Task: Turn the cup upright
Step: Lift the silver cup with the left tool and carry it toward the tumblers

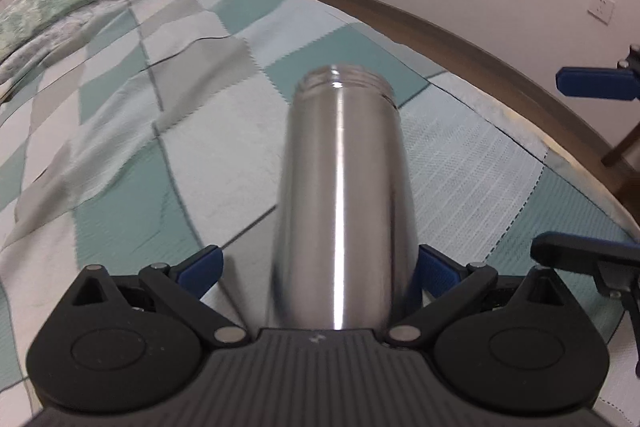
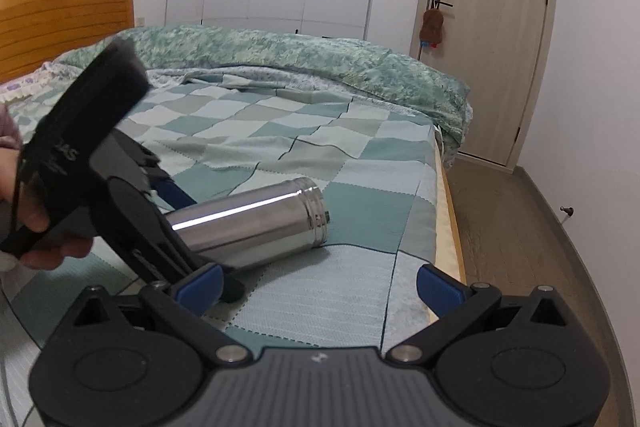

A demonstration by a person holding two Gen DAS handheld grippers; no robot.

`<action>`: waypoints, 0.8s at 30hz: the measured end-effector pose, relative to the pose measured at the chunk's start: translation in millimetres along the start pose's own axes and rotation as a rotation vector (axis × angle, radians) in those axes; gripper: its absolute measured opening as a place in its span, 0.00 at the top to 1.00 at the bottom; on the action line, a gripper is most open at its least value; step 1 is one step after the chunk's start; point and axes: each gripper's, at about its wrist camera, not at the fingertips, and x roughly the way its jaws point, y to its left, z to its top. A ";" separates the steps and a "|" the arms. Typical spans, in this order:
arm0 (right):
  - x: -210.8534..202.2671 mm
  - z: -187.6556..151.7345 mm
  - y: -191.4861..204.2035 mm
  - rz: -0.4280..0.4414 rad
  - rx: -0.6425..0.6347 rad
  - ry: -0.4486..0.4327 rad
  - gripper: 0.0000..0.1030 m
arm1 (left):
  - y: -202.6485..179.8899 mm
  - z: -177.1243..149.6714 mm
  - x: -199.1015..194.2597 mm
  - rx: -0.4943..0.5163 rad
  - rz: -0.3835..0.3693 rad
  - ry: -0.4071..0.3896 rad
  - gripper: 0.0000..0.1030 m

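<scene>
Cup [image 1: 340, 203]: rigid polished steel, we judged slippery; lay sideways, mouth toward 12 o'clock. Left gripper [image 1: 318, 267] straddled base, grip unconfirmed. Right gripper [image 2: 318, 283] gaped wide, empty.

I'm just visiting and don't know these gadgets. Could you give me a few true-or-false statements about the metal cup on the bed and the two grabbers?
1. The steel cup lies on its side on the checked bedspread. True.
2. The cup's threaded open mouth points toward the left gripper. False: the mouth points away from it; the closed base end sits between its fingers.
3. The right gripper is clamped on the cup. False: its jaws are spread and hold nothing; the cup lies ahead of it.
4. The left gripper's blue fingers stand on either side of the cup's base end. True.
5. A wooden headboard stands behind the bed. True.
</scene>
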 end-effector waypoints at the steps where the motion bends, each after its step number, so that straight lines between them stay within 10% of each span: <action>1: 0.6 -0.2 0.6 -0.007 -0.004 0.002 0.00 | -2.4 0.7 2.3 0.003 0.004 0.003 0.00; 7: 0.9 0.6 -1.8 -0.033 0.001 0.015 0.00 | -10.5 4.7 4.3 0.009 0.028 0.010 0.04; 10: 0.8 0.5 -0.6 -0.044 -0.004 0.022 0.00 | -13.3 5.9 -0.2 0.001 0.008 0.005 0.38; 24: -46.5 8.2 10.4 -0.036 0.013 -0.013 0.00 | -31.9 -15.8 -57.3 -0.057 0.058 -0.064 0.39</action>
